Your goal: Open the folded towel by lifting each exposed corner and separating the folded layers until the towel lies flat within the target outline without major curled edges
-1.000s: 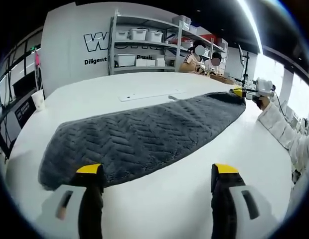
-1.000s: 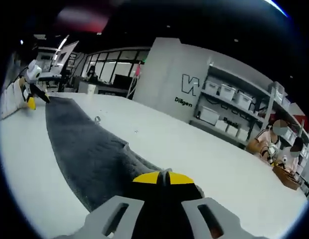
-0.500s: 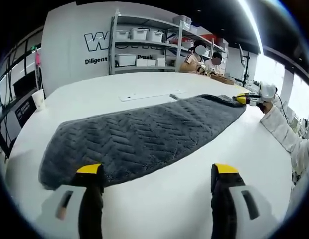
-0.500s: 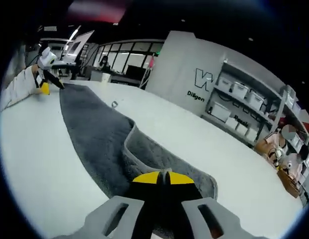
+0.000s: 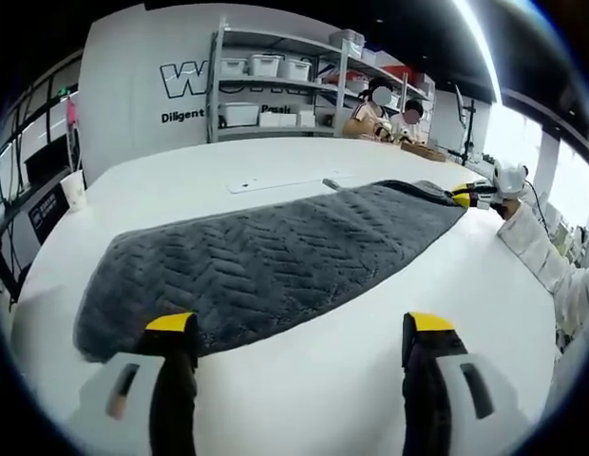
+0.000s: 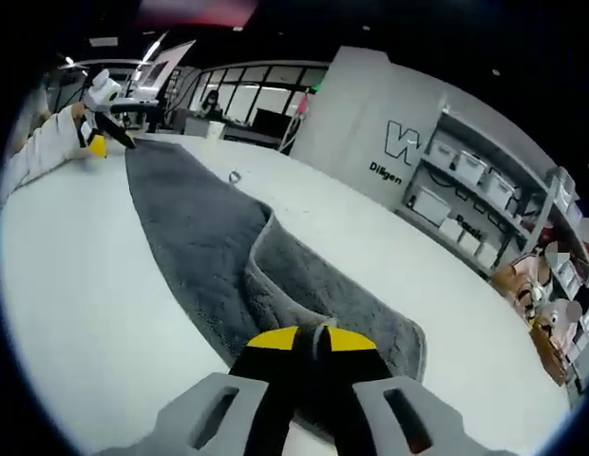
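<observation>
A dark grey textured towel (image 5: pixel 266 256) lies lengthwise across the white table (image 5: pixel 351 380). Just short of its near edge, my left gripper (image 5: pixel 300 328) stands open with nothing between its yellow-tipped fingers. At the towel's far end my right gripper (image 5: pixel 463 195) holds a corner. In the right gripper view the towel (image 6: pixel 190 218) runs away from my right gripper (image 6: pixel 313 337), which is shut on the top layer's corner. That layer is raised in a curved fold (image 6: pixel 275 256) off the layer beneath. The left gripper (image 6: pixel 97 144) appears at the towel's far end, with a white sleeve behind it.
Shelves with white bins (image 5: pixel 275 85) stand against the back wall, and people (image 5: pixel 375 109) sit at a far bench. A paper cup (image 5: pixel 74 190) stands at the table's left edge. A small dark object (image 5: pixel 330 184) lies beyond the towel. A white sleeve (image 5: pixel 541 247) reaches in at the right.
The right gripper has drawn the towel's corner along, so the top layer now stands up in a larger fold. The left gripper has stayed put and open.
</observation>
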Demonstrator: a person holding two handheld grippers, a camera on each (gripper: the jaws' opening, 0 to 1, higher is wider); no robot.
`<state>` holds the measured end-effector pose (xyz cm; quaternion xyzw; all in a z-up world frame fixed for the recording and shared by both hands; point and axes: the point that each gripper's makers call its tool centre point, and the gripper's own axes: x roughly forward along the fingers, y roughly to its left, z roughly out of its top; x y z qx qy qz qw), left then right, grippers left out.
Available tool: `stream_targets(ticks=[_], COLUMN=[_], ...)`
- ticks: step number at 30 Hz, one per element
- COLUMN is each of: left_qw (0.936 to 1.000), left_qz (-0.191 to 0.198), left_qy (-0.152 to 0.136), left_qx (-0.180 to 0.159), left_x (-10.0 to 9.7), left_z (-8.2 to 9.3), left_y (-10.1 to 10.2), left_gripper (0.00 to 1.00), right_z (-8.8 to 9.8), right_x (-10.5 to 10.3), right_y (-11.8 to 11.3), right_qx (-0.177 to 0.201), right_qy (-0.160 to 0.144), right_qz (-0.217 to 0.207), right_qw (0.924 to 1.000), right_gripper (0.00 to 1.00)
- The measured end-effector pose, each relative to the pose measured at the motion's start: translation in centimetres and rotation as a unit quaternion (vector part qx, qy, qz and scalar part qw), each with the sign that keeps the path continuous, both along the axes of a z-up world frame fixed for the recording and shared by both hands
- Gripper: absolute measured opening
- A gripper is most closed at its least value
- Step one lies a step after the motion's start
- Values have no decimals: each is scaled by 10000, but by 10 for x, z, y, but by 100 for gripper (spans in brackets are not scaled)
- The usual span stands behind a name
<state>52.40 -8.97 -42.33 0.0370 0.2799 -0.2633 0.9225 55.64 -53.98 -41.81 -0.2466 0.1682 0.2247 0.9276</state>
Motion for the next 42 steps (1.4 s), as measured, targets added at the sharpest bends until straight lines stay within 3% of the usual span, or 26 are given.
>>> stream_targets(ticks=[10, 20, 26, 36, 42], left_qw=[10000, 10000, 10000, 10000, 10000], left_qz=[-4, -25, -23, -45, -44], left_qy=[-2, 15, 20, 37, 39], left_qx=[3, 21, 30, 46, 38], left_x=[1, 1, 0, 0, -1], left_z=[0, -1, -1, -2, -1], left_y=[0, 0, 1, 0, 0], left_gripper=[88, 88, 88, 87, 87], right_z=[2, 9, 14, 20, 17], right_x=[0, -5, -9, -22, -21], right_y=[-6, 7, 9, 19, 18], right_qx=[-263, -230, -218, -407, -541], right_qy=[-100, -161, -241, -484, -480], right_qz=[-169, 16, 44, 231, 231], right_qw=[9995, 9996, 9995, 9977, 9971], right_gripper=[25, 30, 26, 0, 0])
